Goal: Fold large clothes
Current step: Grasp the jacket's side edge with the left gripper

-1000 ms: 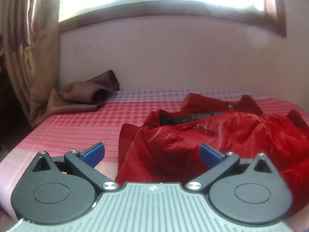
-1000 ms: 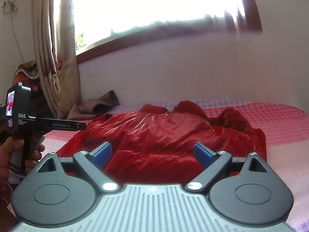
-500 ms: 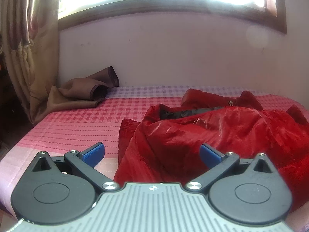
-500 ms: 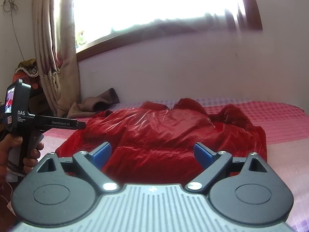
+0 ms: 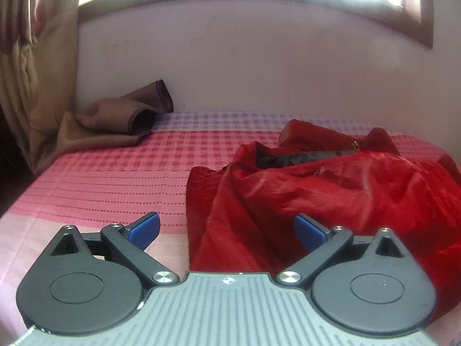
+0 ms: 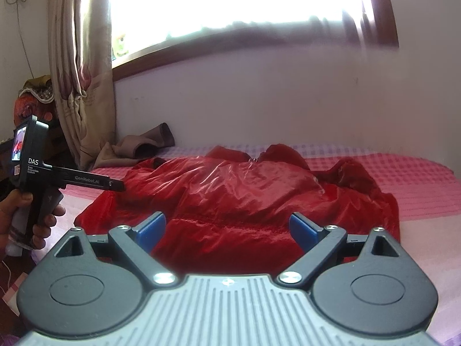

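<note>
A shiny red jacket [image 5: 331, 190] lies crumpled on the pink checked bed [image 5: 121, 178]; its dark lining and a zip pull show near the collar. My left gripper [image 5: 226, 227] is open and empty, just in front of the jacket's near left hem. In the right wrist view the jacket [image 6: 245, 190] spreads across the bed, and my right gripper [image 6: 227, 227] is open and empty before its near edge. The left gripper's body [image 6: 31, 173] shows there at the left, held in a hand.
A brown cloth [image 5: 121, 121] lies bunched at the bed's far left corner by a patterned curtain [image 5: 31, 57]. A pale wall and a bright window stand behind the bed. The bed's left edge drops into a dark gap. Clutter sits at far left [image 6: 34, 98].
Both grippers have drawn slightly closer to the jacket and tilted a little downward. The jacket has not moved. Both jaws stay open.
</note>
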Demonstrator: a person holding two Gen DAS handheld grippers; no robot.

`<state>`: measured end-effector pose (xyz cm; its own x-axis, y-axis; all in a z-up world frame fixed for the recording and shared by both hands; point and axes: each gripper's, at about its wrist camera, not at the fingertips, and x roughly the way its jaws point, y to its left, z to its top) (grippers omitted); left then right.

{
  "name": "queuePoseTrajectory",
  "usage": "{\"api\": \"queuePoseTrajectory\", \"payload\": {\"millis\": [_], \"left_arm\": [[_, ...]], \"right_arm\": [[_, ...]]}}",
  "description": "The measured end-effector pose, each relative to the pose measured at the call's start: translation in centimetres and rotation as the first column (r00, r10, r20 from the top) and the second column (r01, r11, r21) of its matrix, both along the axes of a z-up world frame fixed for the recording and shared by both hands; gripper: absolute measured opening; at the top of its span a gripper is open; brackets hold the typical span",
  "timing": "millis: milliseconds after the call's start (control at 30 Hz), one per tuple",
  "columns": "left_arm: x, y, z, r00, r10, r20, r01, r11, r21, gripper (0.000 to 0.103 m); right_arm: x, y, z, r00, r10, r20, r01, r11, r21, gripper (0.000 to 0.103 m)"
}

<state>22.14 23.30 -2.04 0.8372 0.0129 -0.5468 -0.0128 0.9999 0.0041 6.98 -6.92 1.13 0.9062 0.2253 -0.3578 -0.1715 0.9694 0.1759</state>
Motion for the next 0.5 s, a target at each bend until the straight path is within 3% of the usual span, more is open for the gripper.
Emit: {"api": "queuePoseTrajectory", "payload": {"millis": [100,300,433,500], "left_arm": [[0.9,1.9,-0.1,0.999,-0.023,-0.027,0.021,0.999,-0.047,0.098],[3.8,6.4,-1.8,0.991,-0.067,-0.112,0.041,0.974,-0.225,0.099],[5.7,8.2,-3.5,0.978,-0.156,-0.14,0.1,0.934,-0.343,0.101],[6.5,8.3,-4.1,0.965,-0.215,-0.148,0.149,0.92,-0.363,0.103]], "right_arm": [[0.5,0.2,-0.3,1.0,0.01,-0.012,-0.01,1.0,0.009,0.093],[0.9,0.4,-0.6,0.999,0.024,-0.022,-0.024,1.0,0.003,0.093],[1.2,0.4,-0.9,0.999,0.024,-0.031,-0.023,1.0,0.006,0.093],[1.4,0.4,-1.0,0.999,0.025,-0.037,-0.025,1.0,0.01,0.094]]}}
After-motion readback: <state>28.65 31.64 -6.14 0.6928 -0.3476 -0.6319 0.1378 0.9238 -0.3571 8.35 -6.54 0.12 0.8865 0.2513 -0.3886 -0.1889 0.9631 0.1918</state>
